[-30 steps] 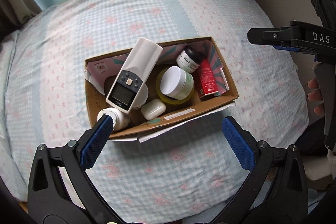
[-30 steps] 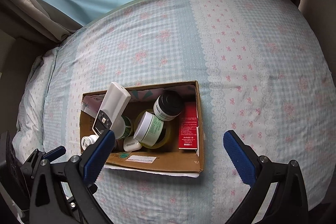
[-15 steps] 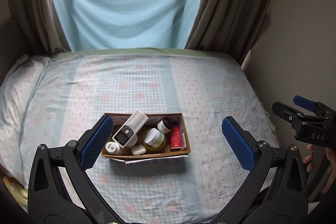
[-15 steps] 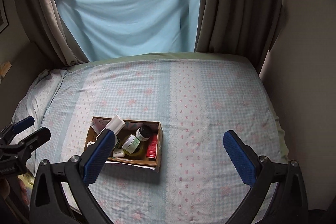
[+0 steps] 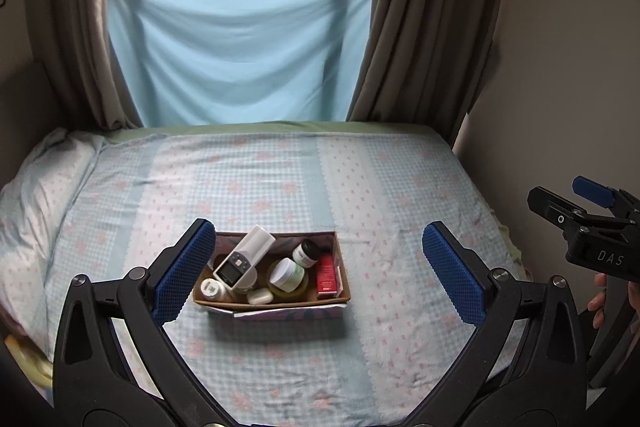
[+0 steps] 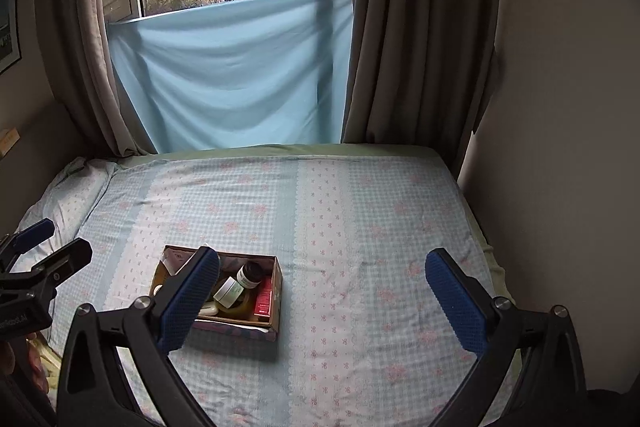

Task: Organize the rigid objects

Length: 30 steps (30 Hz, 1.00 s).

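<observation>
A cardboard box [image 5: 280, 301] sits on the bed, also in the right wrist view [image 6: 276, 291]. It holds a white remote [image 5: 245, 261], a white jar with green label [image 5: 286, 273], a dark-capped bottle [image 5: 306, 253], a red carton [image 5: 327, 275], a white earbud case [image 5: 260, 295] and a small white bottle [image 5: 211, 289]. My left gripper [image 5: 318, 271] is open and empty, held well back from the box. My right gripper [image 6: 322, 301] is open and empty, to the right of the box and apart from it.
The bed [image 5: 400, 187] has a blue-and-pink patterned sheet. A pillow [image 5: 36, 187] lies at the left. A wall [image 5: 560, 87] runs along the right side. Curtains [image 5: 420, 27] and a blue cloth [image 5: 240, 47] hang at the window behind.
Both grippers have pulled far back and up from the box, so it looks much smaller now. Both stay open. The objects in the box have not moved.
</observation>
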Tool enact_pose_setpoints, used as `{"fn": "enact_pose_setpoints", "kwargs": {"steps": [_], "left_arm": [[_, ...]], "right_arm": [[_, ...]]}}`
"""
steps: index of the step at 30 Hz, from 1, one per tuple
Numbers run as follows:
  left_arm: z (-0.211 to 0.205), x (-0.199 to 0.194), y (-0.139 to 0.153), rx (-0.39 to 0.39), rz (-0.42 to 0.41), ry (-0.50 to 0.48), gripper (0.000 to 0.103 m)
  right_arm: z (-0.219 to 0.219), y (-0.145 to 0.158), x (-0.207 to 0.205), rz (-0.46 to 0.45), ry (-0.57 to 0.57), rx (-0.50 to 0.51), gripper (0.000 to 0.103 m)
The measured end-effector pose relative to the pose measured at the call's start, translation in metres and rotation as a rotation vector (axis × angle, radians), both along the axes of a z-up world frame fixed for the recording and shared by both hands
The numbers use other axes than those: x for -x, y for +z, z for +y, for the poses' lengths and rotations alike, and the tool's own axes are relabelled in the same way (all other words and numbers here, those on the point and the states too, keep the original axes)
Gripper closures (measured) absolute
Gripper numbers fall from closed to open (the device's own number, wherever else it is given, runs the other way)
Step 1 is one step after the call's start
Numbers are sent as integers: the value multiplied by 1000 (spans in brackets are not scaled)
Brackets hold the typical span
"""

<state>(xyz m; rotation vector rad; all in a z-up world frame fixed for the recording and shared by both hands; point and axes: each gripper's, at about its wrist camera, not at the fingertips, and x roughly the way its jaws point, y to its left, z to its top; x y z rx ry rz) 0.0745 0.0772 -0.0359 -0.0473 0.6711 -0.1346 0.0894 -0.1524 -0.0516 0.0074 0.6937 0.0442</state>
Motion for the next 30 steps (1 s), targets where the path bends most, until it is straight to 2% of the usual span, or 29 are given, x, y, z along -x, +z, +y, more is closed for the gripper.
{"fn": "enact_pose_setpoints", "kwargs": {"steps": [17,30], "left_arm": [[-6,11,6,2,-34,8,0],[-8,13,2,5,-28,20,0]], "right_arm": [[-6,4,11,-28,-1,3,0],[-4,3,13,-26,1,10,0]]}}
